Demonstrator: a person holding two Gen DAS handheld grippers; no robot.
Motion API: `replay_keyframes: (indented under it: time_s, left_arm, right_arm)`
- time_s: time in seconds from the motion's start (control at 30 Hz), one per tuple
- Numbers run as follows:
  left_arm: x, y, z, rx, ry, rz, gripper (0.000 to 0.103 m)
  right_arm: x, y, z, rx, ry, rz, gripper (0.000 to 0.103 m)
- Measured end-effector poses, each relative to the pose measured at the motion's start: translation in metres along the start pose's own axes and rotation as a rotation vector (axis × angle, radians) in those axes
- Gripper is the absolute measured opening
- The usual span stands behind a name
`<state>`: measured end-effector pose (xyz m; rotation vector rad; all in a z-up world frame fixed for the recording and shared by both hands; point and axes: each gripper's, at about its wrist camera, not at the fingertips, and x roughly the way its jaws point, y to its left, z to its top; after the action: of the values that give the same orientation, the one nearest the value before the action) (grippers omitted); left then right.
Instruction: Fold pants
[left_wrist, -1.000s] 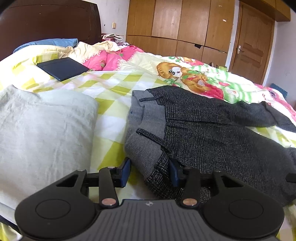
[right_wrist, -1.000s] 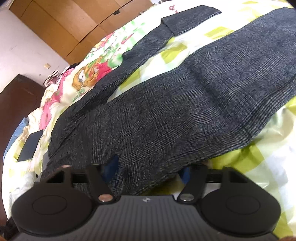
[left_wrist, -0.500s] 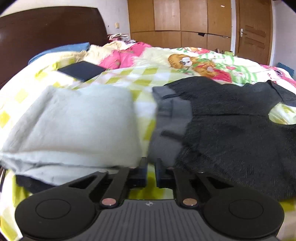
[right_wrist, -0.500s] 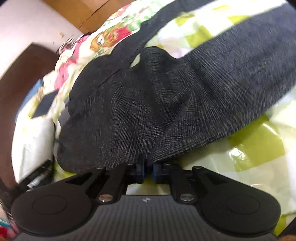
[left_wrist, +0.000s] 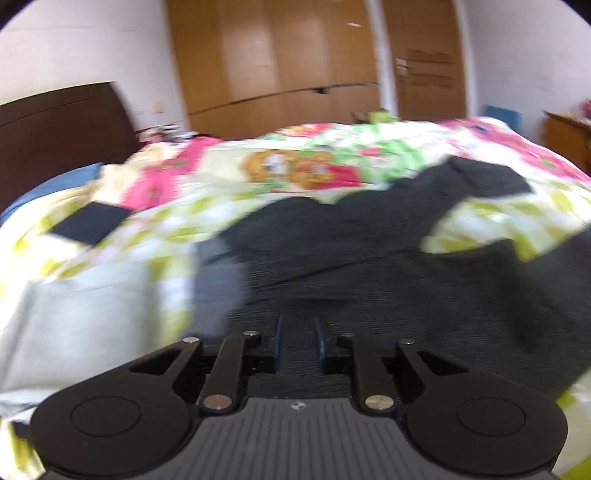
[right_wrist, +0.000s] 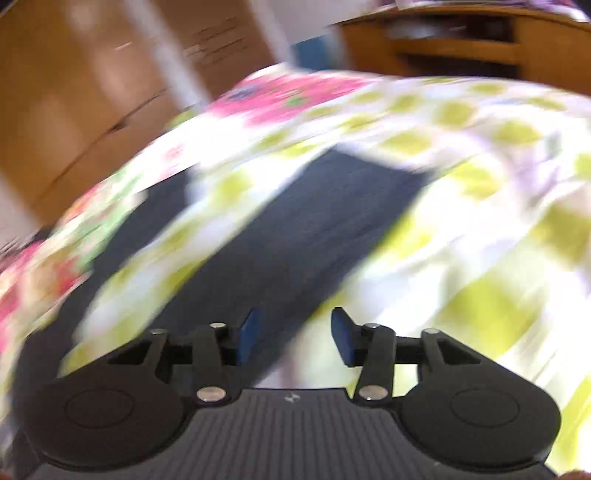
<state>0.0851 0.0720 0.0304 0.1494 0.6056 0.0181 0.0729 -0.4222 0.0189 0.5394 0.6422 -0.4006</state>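
Dark grey checked pants (left_wrist: 369, 266) lie spread on the green-and-white checked bedspread (left_wrist: 170, 221), both legs running away to the right. My left gripper (left_wrist: 297, 343) is over the waist area, its jaws a small way apart with nothing between them. In the right wrist view one pant leg (right_wrist: 295, 236) runs diagonally up the bed. My right gripper (right_wrist: 293, 334) hovers over that leg's near part, jaws apart and empty. Both views are motion-blurred.
A folded pale grey cloth (left_wrist: 85, 314) lies left of the pants. A dark flat rectangle (left_wrist: 90, 221) lies on the bed behind it. Dark headboard (left_wrist: 59, 129) at left, wooden wardrobe (left_wrist: 280, 55) and door behind, wooden furniture (right_wrist: 461, 40) beyond the bed's far end.
Both grippers were shut at the pants' near edge half a second ago; now both have opened. Both cameras have swung up and forward over the pants, the right toward the leg ends.
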Motion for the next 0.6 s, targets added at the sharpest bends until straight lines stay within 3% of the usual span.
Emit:
replay_keyframes:
  time_s: [0.07,0.3,0.33,0.4,0.5,0.6]
  left_arm:
    - [0.008,-0.030,0.007,0.041,0.009,-0.046,0.033]
    - [0.030,-0.121,0.031,0.140,0.023,-0.208,0.036]
    - [0.033,-0.129,0.033,0.146,0.026,-0.220,0.036]
    - [0.036,-0.142,0.036,0.154,0.031,-0.238,0.036]
    - [0.038,-0.155,0.038,0.165,0.032,-0.259,0.037]
    - [0.035,-0.162,0.036,0.186,0.030,-0.278,0.038]
  right_arm:
    - [0.022,-0.024,0.015,0.080,-0.007,-0.030,0.047]
    - [0.077,-0.069,0.047,0.298,-0.045,0.061,0.045]
    - [0.083,-0.071,0.052,0.321,-0.039,0.070,0.040]
    - [0.094,-0.081,0.059,0.354,-0.022,0.075,0.006]
    - [0.087,-0.097,0.063,0.423,-0.011,0.141,0.004]
    - [0.058,-0.105,0.066,0.397,-0.063,0.160,0.004]
